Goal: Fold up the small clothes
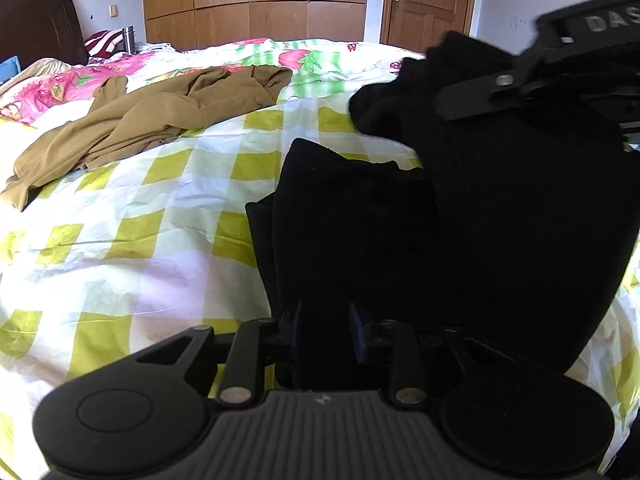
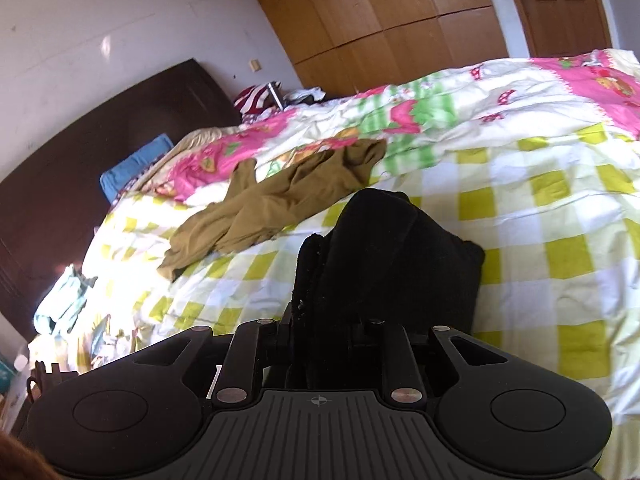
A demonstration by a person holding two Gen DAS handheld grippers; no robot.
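Left wrist view: my left gripper (image 1: 325, 330) pinches the black garment (image 1: 360, 232), which runs ahead from the fingers and up to the right gripper (image 1: 516, 80) at upper right. A tan garment (image 1: 160, 120) lies far left on the checked bedspread (image 1: 140, 216).

Right wrist view: my right gripper (image 2: 326, 334) is clamped on black cloth, which bunches just ahead of the fingers.

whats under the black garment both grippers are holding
Around the black garment, held by the left gripper and right gripper, the yellow-checked bedsheet shows. The patch directly beneath is covered, so anything lying there cannot be seen.
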